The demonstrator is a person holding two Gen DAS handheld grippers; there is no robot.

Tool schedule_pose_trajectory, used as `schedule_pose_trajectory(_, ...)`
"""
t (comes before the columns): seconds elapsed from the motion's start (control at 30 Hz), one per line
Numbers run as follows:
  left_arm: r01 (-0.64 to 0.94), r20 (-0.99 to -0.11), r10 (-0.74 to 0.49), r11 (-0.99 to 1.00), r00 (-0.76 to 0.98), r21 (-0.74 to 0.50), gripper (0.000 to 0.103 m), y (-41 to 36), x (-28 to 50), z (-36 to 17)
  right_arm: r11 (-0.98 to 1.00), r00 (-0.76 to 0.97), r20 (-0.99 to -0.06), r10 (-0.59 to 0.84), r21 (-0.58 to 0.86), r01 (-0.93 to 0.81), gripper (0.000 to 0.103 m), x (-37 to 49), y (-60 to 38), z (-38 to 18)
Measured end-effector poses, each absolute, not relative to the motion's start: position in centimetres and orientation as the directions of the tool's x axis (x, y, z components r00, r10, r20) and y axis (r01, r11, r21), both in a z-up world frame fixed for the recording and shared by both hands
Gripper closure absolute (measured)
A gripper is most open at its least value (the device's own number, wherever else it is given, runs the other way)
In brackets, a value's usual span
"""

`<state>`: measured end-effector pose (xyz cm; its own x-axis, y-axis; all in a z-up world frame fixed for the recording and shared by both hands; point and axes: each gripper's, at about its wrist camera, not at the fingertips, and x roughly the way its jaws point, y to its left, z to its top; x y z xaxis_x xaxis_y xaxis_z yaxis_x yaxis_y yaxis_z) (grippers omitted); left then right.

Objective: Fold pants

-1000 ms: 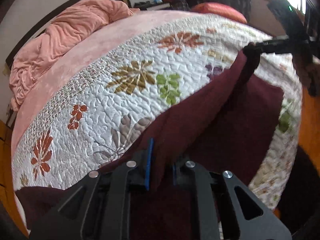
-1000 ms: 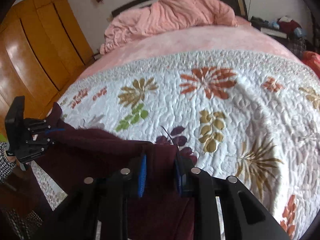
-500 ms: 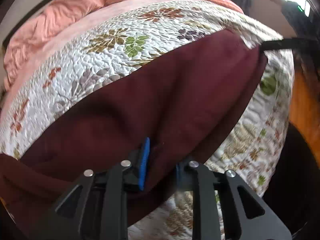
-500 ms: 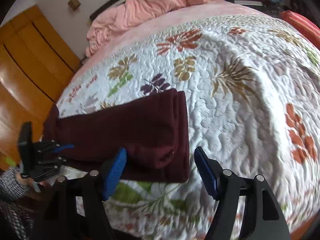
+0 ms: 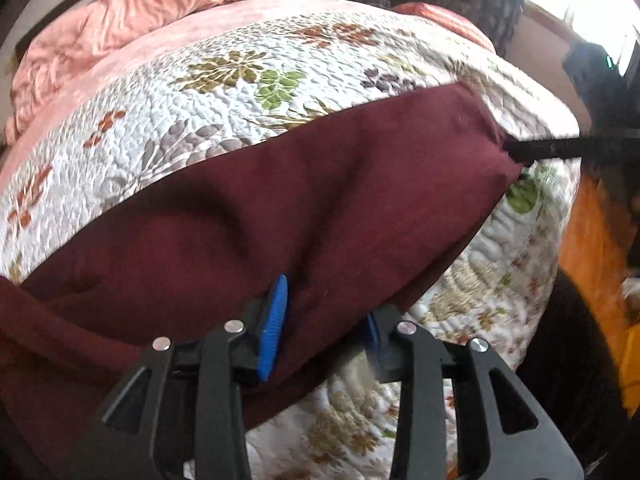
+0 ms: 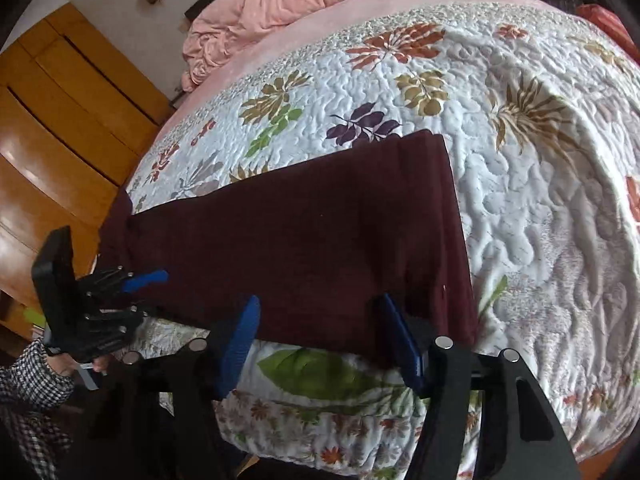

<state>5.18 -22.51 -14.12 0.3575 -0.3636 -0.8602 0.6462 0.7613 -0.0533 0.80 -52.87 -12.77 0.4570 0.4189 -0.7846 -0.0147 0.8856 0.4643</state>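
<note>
**Pants laid on quilt, both grippers letting go**

A second ago both grippers hold the maroon pants in the air over the bed, cloth hanging between them. Now the pants lie flat across the near edge of the floral quilt, folded lengthwise into one long band. So the lay-down looks done; next fold, end to end, is still to come.

Right gripper: clenched on cloth a second ago, then released. Its jaws stand wide and are now narrowing a little; the pants' near edge sits just ahead of the blue pads, not pressed by them. Released.

Left gripper: jaws are opening. A ridge of cloth still sits between them, against the left pad. The right pad is mostly hidden by the cloth, so I cannot tell if the pinch is fully off. I judge it nearly released.

View differences:
- Left wrist view shows the left jaws close up and a crease running up the band. The right gripper is only a blurred dark bar at the far end of the pants.
- Right wrist view shows the band's full length and its square end with stacked layers. It also shows the left gripper from outside, at the far end, and a checked sleeve below it.
- Pink blanket is bunched at the head of the bed, well apart from the pants.
</note>
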Motion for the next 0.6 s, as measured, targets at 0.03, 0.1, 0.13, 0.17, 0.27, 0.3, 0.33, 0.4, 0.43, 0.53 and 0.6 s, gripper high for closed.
schedule_pose_trajectory(0.03,0.635,-0.855,-0.382,0.768,0.352,-0.081,0.068,-22.0,5.1,-13.7,0.894,0.455,-0.795,0.402,0.448,-0.008,0.040,0.9,-52.6,-12.2)
schedule_pose_trajectory(0.1,0.614,-0.841,-0.405,0.781,0.359,-0.114,0.065,-20.8,4.7,-12.4,0.911,0.466,-0.805,0.368,0.412,-0.007,0.038,0.9,-52.1,-10.9)
schedule_pose_trajectory(0.13,0.603,-0.830,-0.418,0.787,0.370,-0.127,0.059,-20.0,4.4,-11.6,0.912,0.481,-0.794,0.372,0.409,-0.032,0.038,1.1,-51.3,-9.8)
schedule_pose_trajectory(0.17,0.583,-0.809,-0.432,0.800,0.399,-0.140,0.052,-18.7,3.9,-10.6,0.907,0.493,-0.778,0.390,0.417,-0.060,0.038,1.3,-50.3,-8.9)
schedule_pose_trajectory(0.27,0.502,-0.775,-0.419,0.851,0.474,-0.153,0.048,-14.5,3.1,-9.0,0.873,0.483,-0.736,0.475,0.462,-0.154,0.038,2.8,-46.1,-7.3)
schedule_pose_trajectory(0.3,0.466,-0.772,-0.399,0.872,0.495,-0.151,0.048,-13.0,3.1,-8.8,0.862,0.471,-0.726,0.501,0.469,-0.192,0.038,3.3,-44.4,-7.1)
schedule_pose_trajectory(0.33,0.423,-0.776,-0.365,0.895,0.514,-0.141,0.048,-11.4,3.2,-9.0,0.851,0.452,-0.722,0.524,0.469,-0.237,0.038,3.9,-41.8,-7.0)
schedule_pose_trajectory(0.4,0.323,-0.797,-0.285,0.939,0.532,-0.121,0.048,-8.1,3.7,-9.8,0.835,0.415,-0.725,0.550,0.473,-0.282,0.038,4.7,-38.5,-7.5)
schedule_pose_trajectory(0.43,0.279,-0.806,-0.258,0.953,0.533,-0.121,0.049,-6.5,3.9,-10.3,0.821,0.391,-0.723,0.570,0.488,-0.295,0.038,5.2,-36.7,-8.1)
schedule_pose_trajectory(0.53,0.172,-0.839,-0.191,0.978,0.510,-0.118,0.049,-2.7,4.7,-11.8,0.814,0.341,-0.741,0.579,0.502,-0.292,0.040,5.7,-33.3,-10.2)
schedule_pose_trajectory(0.6,0.125,-0.870,-0.170,0.984,0.463,-0.125,0.049,-0.8,5.2,-13.7,0.820,0.287,-0.770,0.570,0.511,-0.258,0.039,5.9,-32.3,-12.3)
